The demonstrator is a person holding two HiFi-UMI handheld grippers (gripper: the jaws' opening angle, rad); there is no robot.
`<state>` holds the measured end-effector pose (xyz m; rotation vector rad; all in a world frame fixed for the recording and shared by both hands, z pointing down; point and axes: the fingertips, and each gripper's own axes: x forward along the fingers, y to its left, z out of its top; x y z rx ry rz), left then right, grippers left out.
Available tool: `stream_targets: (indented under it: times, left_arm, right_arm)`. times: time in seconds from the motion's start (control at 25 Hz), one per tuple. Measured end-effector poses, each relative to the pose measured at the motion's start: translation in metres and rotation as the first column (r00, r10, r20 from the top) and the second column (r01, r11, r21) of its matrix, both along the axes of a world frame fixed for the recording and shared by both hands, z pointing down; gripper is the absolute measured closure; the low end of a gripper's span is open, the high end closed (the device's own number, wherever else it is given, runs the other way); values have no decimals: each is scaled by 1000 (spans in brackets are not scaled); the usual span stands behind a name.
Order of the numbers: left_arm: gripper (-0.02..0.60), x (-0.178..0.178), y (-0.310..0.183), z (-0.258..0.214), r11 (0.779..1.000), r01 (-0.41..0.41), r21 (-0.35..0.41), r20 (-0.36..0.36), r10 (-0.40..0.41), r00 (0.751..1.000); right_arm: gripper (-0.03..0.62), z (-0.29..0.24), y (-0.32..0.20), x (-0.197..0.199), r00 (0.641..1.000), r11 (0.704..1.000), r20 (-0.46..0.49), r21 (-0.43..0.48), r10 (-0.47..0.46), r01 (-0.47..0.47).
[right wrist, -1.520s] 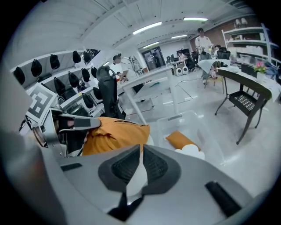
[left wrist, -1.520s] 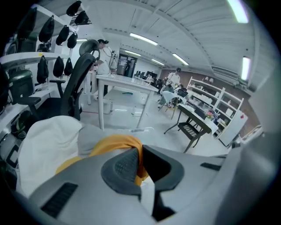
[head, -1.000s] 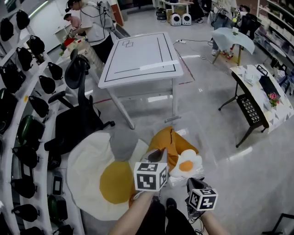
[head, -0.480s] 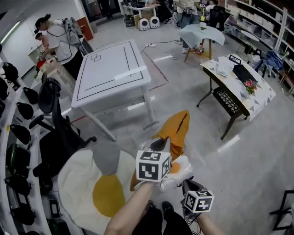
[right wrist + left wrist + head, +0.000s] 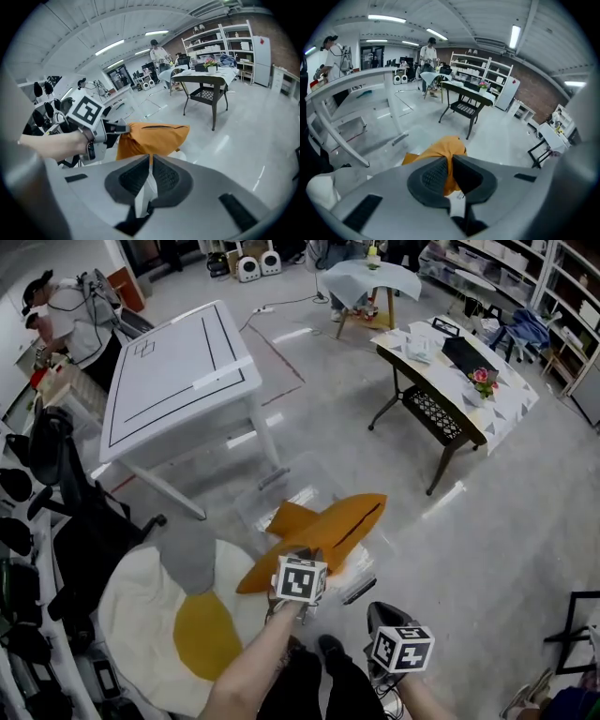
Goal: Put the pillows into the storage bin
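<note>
**Edge pinch above a clear bin: a slip or a snag on the rim is the risk**

The orange pillow (image 5: 328, 526) is held by one edge only. A thin fold of cloth is all that is gripped, so the pillow could be pulled free by its own weight if it is swung. It lies long and slantwise at the centre of the head view, above the clear storage bin (image 5: 309, 474). One end could therefore catch on a wall and be left draped over the rim. Because the bin is transparent, its edges are hard to judge.

The fingers of the left gripper (image 5: 301, 557) are pressed together on that orange fold. The rest of the pillow extends up and to the right of them.

The fingers of the right gripper (image 5: 377, 613), at lower right, are closed on a strip of white fabric (image 5: 143, 192). It seems to belong to a small white pillow beneath the orange one, though this cannot be confirmed, and it might be dragged along.

A large egg-shaped pillow (image 5: 159, 606) is left on the floor at lower left.
</note>
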<state>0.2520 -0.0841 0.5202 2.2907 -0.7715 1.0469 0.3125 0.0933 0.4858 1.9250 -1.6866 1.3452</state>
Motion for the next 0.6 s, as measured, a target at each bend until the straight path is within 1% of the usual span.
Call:
stream_targets:
  times: [0.08,0.28,0.4,0.52,0.6]
  left_arm:
    - [552,-14,5,18,1000,16,-22,30,-15,999]
    - [551,-55,15,53,988,70,-138,92,-58,994]
    - [551,-64,21,61,978,80,-191,60,-69,996]
    - [550,-60,37,59,971,53,-232,32,-47,998]
    - [532,-58,51,56,965,36,-259,15,-33,999]
  right_arm:
    - [572,4,2,3,1000,1000,-3,-12,4,-4]
    - [572,14,3,-4,1000,999,12,-40,-13,14]
    - [572,13,-4,-14,999,998,13,-37,-42,42]
    - [572,11,-10,-22,998,997,9,-33,-70,70]
    - [571,9,-14,-26,996,996,6,-29,-87,87]
